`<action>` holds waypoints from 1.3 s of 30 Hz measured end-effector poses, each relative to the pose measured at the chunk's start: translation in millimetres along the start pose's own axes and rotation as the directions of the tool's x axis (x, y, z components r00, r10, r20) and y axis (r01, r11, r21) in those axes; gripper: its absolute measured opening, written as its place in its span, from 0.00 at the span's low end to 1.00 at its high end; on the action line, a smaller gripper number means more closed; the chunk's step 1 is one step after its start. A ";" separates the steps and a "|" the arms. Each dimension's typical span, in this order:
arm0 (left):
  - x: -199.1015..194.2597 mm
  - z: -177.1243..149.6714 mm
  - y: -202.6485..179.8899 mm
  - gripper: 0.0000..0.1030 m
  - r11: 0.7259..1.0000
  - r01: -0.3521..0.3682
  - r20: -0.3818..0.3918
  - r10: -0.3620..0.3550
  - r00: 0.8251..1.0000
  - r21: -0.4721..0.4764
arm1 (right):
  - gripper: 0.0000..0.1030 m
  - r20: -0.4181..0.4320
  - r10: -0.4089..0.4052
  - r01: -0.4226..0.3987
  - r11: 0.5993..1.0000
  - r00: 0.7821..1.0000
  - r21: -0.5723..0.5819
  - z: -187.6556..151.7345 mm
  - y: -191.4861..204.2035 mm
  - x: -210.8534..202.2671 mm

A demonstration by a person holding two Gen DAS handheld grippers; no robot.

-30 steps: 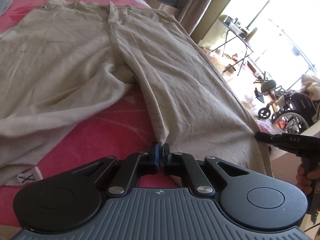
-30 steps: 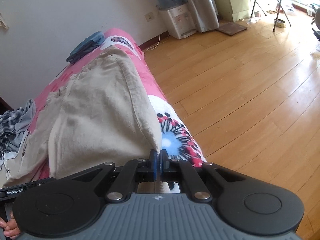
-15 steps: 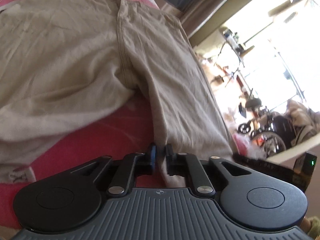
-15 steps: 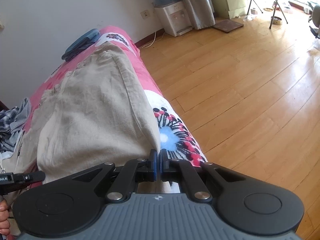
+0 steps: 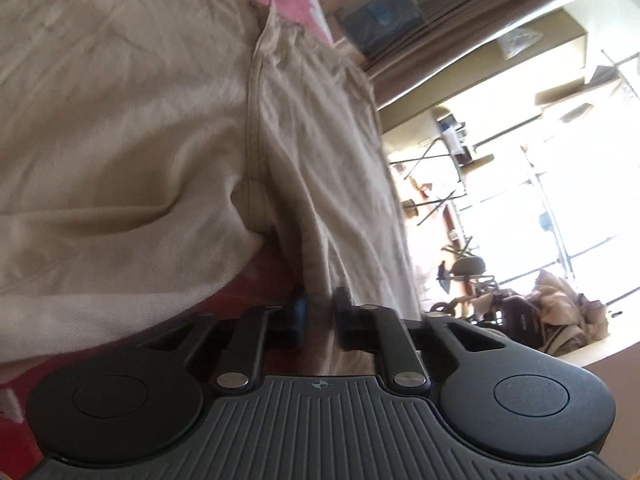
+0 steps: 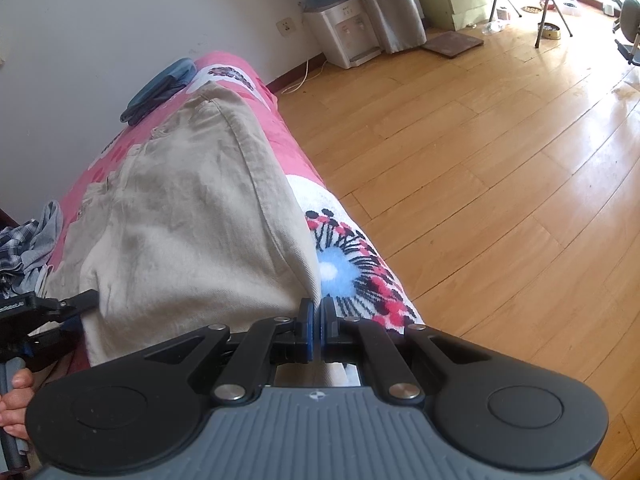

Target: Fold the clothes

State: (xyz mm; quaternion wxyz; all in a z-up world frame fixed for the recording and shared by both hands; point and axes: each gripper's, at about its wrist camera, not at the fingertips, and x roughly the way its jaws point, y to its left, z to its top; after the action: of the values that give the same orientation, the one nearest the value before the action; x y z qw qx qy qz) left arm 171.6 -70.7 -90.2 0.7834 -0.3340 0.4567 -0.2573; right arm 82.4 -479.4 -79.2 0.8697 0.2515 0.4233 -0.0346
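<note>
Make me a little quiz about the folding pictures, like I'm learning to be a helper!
1. What is the right gripper pinching?
A. the edge of the beige trousers
B. a dark blue cloth
C. a checked shirt

2. True or false: the beige trousers lie spread on the wooden floor.

3. What white machine stands on the floor against the wall, beyond the far end of the bed?

Key
1. A. The jaws are shut on the trousers' edge.
2. False. They lie on the pink flowered bed cover.
3. A water dispenser.
</note>
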 end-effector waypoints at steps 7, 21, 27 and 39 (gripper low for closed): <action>-16.9 0.6 15.5 0.07 0.996 -0.022 -0.004 0.022 1.000 -0.091 | 0.02 -0.002 -0.005 0.005 1.000 1.000 0.001 -0.4 1.2 2.0; -55.4 -21.9 3.1 0.06 0.993 -0.105 -0.033 0.107 0.994 0.059 | 0.23 -0.023 -0.065 0.066 0.998 0.998 0.008 2.3 1.3 -9.2; -53.8 -65.8 -30.2 0.14 0.985 0.012 -0.199 0.023 0.980 0.172 | 0.25 -0.020 0.011 -0.008 0.991 1.000 0.136 -17.4 -30.6 -58.5; -6.3 -135.4 -46.2 0.14 0.992 0.087 -0.463 -0.034 0.885 0.094 | 0.24 -0.135 0.135 -0.105 0.972 0.982 0.211 -78.3 -52.5 -91.7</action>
State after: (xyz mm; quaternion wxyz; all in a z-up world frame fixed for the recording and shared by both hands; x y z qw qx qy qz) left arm 44.0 -135.0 -100.5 0.6617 -0.2330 0.6038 -0.3786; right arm -46.8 -502.6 -71.9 0.8061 0.3661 0.4649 -0.0061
